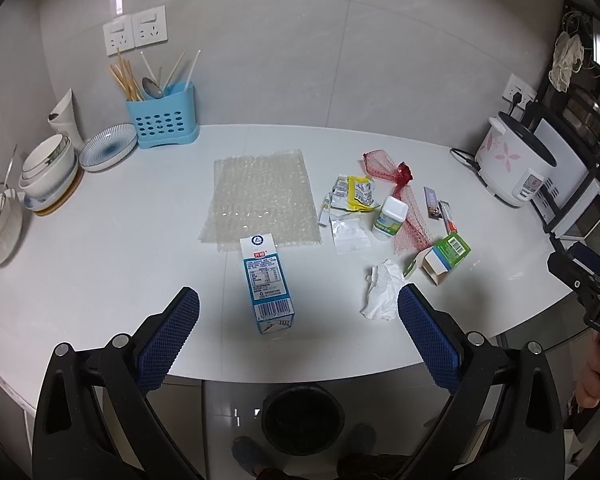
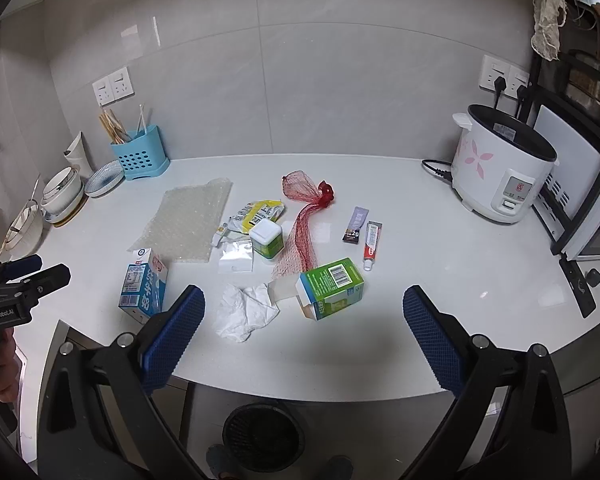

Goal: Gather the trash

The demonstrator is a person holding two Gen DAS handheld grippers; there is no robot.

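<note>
Trash litters the counter (image 1: 140, 240): milk carton (image 1: 267, 284), tissue (image 2: 246, 312), green box (image 2: 332, 286); left gripper (image 1: 299, 338) and right gripper (image 2: 304, 334) both hover with jaws apart

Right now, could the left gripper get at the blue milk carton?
Probably yes. The left gripper is open, and the milk carton lies on the counter directly ahead between its fingers, with nothing in between.

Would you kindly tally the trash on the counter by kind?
Cartons: 2, milk carton and green box
Wrappers and sachets: 4, yellow wrapper, clear bag, purple sachet, bubble wrap
Net bag: 1
Tissue: 1
Tub: 1
Tube: 1
Total: 10
</note>
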